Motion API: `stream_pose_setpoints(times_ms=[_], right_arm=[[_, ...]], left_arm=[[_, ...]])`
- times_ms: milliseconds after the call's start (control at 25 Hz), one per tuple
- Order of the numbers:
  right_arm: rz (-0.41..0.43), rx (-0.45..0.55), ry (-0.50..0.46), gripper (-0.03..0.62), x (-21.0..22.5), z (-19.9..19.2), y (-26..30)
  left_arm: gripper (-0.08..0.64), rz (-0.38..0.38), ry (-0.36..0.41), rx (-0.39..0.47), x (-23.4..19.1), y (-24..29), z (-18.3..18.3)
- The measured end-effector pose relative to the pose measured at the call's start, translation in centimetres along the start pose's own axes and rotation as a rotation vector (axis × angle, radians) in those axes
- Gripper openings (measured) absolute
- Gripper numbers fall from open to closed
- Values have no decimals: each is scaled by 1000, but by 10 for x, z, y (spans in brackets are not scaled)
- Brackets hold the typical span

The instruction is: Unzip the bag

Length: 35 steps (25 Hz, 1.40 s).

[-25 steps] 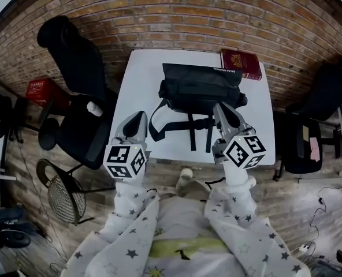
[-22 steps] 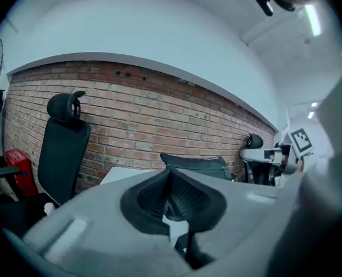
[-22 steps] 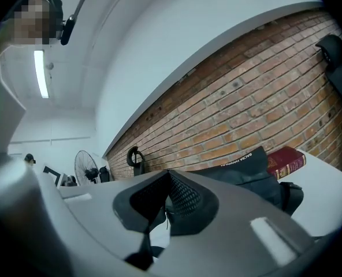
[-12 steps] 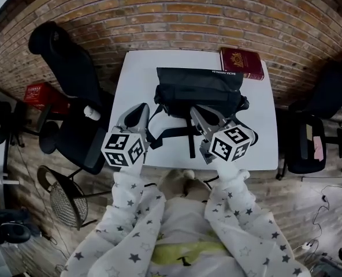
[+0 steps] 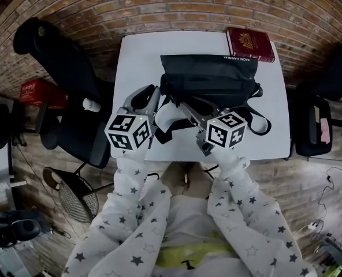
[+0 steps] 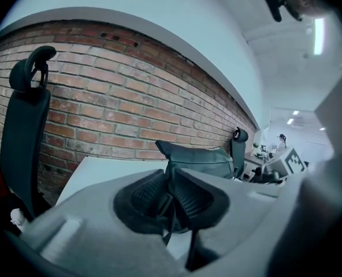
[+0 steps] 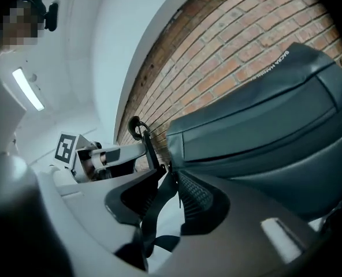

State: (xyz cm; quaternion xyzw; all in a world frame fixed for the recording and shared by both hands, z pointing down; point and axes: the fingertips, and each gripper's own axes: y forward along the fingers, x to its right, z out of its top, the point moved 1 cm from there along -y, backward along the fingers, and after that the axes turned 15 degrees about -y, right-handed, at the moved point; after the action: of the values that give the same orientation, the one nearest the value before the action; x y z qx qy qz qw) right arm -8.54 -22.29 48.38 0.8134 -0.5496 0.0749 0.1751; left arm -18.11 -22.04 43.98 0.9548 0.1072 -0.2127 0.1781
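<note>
Bag (image 5: pixel 208 77) lies mid-table (image 5: pixel 136 56), long side toward person.
Left gripper (image 5: pixel 152 94) at bag's left end, likely to brace it against zip pull. Jaws have just been opening, now narrowly parted. Strap (image 5: pixel 159 133) shows in gap, pads not pressing.
Right gripper (image 5: pixel 184 105) at bag's front face. Jaws have just been opening, now spread wide, strap through gap, ungripped. Probably seeking zip tab; tab not discernible.
Room: bare table left of bag. Red book (image 5: pixel 250 44) near bag's far right corner. Straps trail toward near edge; snag risk.
</note>
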Motion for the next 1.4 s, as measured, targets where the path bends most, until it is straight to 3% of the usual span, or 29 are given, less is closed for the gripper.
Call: stream_pose_setpoints(times_ms=[280,440,680,960,1400], right_arm=[[-28,-69,43,161,0,-30,25],[-35,-76,55,158,-3,-39,38],[-55,-85,74,118,-4,-45,45],[-59,-84,57,25,0,-43,40],[-75,-132,-16,19,7,-40,30]], left_arm=[[187,-121,-18,-46,-2,31,-1],[209,-185,0,-63,-2,46,-1],[209,-247,9,-99,3,60,-7],[191,-252,29,-97,6,67,-6],[144,-257,61,-100,10,71,-8]])
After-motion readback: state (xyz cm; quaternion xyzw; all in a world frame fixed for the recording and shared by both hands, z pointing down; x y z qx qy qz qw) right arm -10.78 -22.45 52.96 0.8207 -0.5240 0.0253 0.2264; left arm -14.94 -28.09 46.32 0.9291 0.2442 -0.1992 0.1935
